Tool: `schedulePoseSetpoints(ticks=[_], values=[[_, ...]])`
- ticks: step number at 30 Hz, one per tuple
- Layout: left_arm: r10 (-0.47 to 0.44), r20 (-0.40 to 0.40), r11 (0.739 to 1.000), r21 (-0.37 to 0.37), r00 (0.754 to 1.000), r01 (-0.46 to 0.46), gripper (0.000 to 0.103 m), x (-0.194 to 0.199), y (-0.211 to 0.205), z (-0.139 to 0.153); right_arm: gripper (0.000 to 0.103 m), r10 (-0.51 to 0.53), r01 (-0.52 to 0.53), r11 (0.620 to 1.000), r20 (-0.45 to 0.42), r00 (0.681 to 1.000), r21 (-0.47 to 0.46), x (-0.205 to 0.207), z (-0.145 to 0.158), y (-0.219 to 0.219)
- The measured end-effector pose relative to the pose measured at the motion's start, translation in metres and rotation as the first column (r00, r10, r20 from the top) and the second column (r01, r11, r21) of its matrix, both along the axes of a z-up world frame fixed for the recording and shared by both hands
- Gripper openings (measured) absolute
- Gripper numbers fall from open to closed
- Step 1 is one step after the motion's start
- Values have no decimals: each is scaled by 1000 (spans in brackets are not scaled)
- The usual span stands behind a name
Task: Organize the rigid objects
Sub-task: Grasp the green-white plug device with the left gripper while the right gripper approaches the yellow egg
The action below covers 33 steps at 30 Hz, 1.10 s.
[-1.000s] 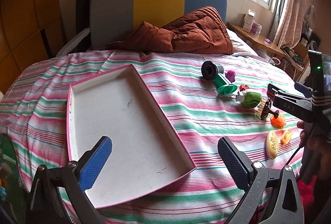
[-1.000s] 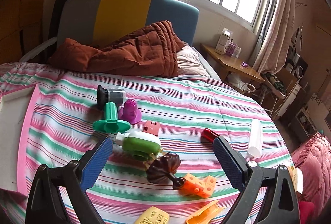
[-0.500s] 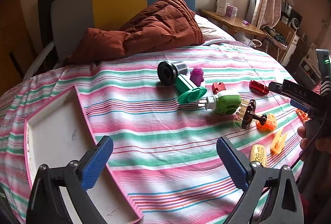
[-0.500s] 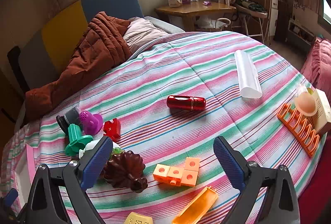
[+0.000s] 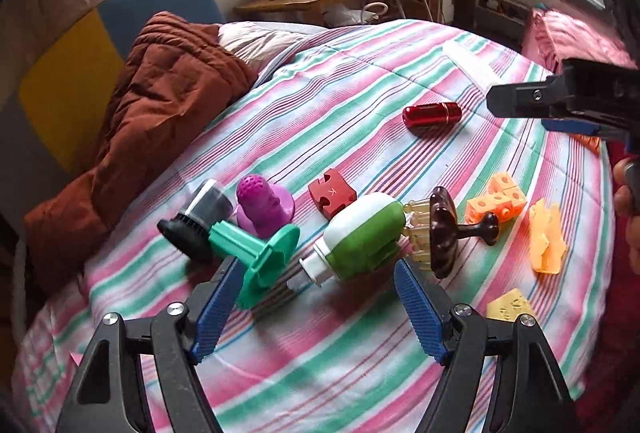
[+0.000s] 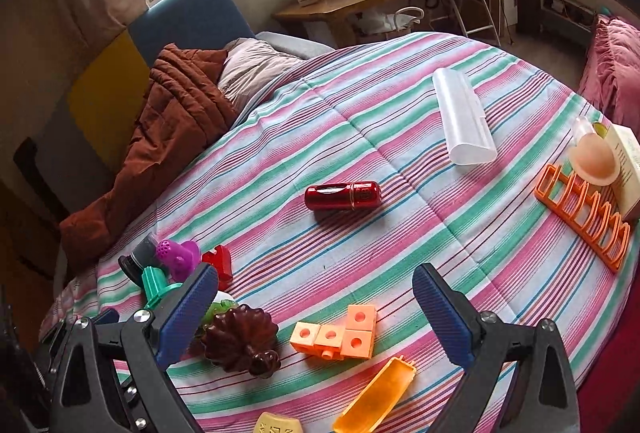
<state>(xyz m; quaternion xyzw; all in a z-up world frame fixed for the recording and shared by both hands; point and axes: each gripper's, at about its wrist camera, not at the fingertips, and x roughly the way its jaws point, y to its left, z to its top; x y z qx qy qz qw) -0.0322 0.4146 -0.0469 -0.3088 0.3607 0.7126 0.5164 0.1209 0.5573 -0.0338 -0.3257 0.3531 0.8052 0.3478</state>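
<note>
On the striped bedspread (image 6: 400,137), both the left gripper (image 5: 316,297) and right gripper (image 6: 316,309) were spread wide and empty, the left now hovering just before the green-and-white bottle (image 5: 360,237), the red capsule (image 6: 342,196) beyond it, the earlier white tray out of view.

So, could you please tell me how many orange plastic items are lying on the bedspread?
3: the orange cube block cluster between the right gripper's fingers, the orange trough piece just nearer the camera, and the orange slotted rack at the right edge. Others may be hidden.
</note>
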Motion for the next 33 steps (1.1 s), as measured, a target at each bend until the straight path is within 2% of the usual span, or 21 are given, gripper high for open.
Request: schedulePoseSetpoints(ticks=[3, 6, 9, 12, 13, 16, 20, 25, 30, 33], values=[[-88, -35, 995, -42, 995, 87, 79, -1, 19, -10, 100, 5, -5, 1000, 0, 1000, -3, -1, 0, 0], [-159, -7, 985, -72, 987, 158, 79, -2, 34, -21, 100, 9, -9, 1000, -5, 1000, -15, -1, -1, 1], [-191, 25, 978, -86, 981, 192, 76, -2, 46, -29, 100, 10, -10, 1000, -8, 1000, -23, -1, -1, 3], [-190, 100, 975, -94, 977, 200, 57, -2, 51, -38, 100, 5, -6, 999, -7, 1000, -32, 0, -4, 5], [-177, 114, 977, -99, 978, 189, 54, -1, 51, -41, 100, 2, -3, 999, -7, 1000, -36, 0, -5, 6], [-123, 120, 990, -53, 985, 130, 53, 1, 39, -41, 99, -9, 9, 999, -7, 1000, -51, 2, -7, 9], [24, 193, 1000, -6, 981, -24, 53, -2, 13, -37, 94, -11, 10, 998, -7, 1000, -63, 3, -9, 13], [171, 255, 984, 9, 952, -179, 53, 5, -35, -37, 85, 50, -53, 995, -31, 998, -88, -4, -12, 9], [242, 304, 965, 19, 921, -260, 53, 16, -77, -32, 85, 124, -130, 985, -52, 991, -115, -15, -17, 2], [261, 289, 958, 39, 921, -283, 53, 27, -98, -27, 85, 133, -142, 983, -76, 988, -119, -13, -15, 4]])
